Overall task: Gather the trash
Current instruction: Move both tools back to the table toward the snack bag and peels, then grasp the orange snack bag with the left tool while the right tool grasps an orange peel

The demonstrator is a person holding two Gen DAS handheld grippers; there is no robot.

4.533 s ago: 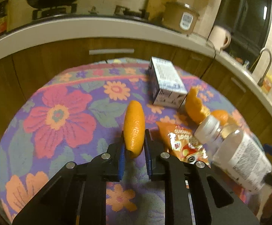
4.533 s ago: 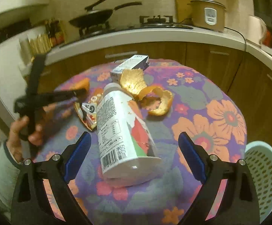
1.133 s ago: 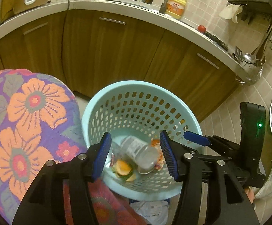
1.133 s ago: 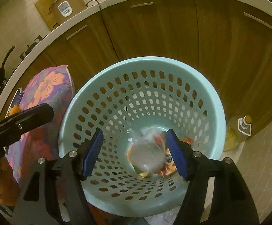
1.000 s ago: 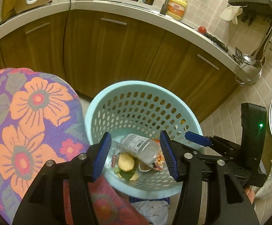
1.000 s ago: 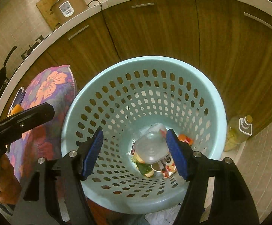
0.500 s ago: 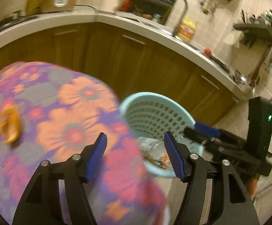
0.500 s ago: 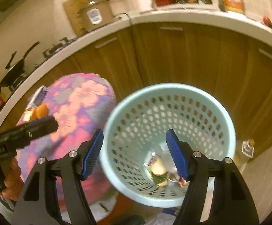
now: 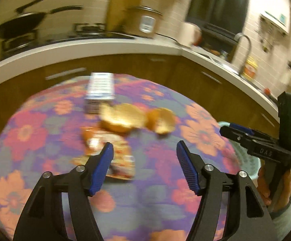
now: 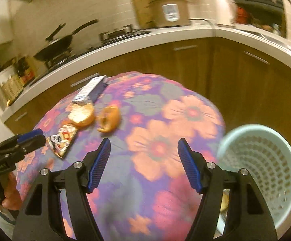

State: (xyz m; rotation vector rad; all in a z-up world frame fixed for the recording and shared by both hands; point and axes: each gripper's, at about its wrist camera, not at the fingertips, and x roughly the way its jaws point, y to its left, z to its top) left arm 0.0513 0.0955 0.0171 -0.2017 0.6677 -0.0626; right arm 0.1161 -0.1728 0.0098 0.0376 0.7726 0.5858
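The trash left to collect lies ahead of both tools on the flowered counter (image 9: 201, 134): a snack wrapper (image 9: 113, 156) just beyond the left tool's left finger, two curls of orange peel — a larger one (image 9: 121, 118) and a smaller one (image 9: 162, 120) — further out, and a small carton (image 9: 100, 89) behind them at the far edge. From the right tool the same group sits ahead and to its left: wrapper (image 10: 63, 138), peels (image 10: 81, 114) (image 10: 109, 119), carton (image 10: 91, 89).

A second ago both tools hung over the pale blue basket (image 10: 266, 164), looking down at a bottle and a piece of orange peel already lying in it. Now both have swung back to face the counter, and the basket has dropped to the right tool's right side, beside the counter's edge. The left tool (image 9: 143, 164) is spread wide and empty; the right tool (image 10: 144, 163) likewise gapes with nothing between its pads. The frames are smeared with motion, so the swing is likely not finished.

That reads as one delivery done and the next pick beginning — four pieces remain. The wrapper is nearest the left tool and looks the natural next target; being flat and thin, it may need a pinch at a raised edge rather than a straight descent.
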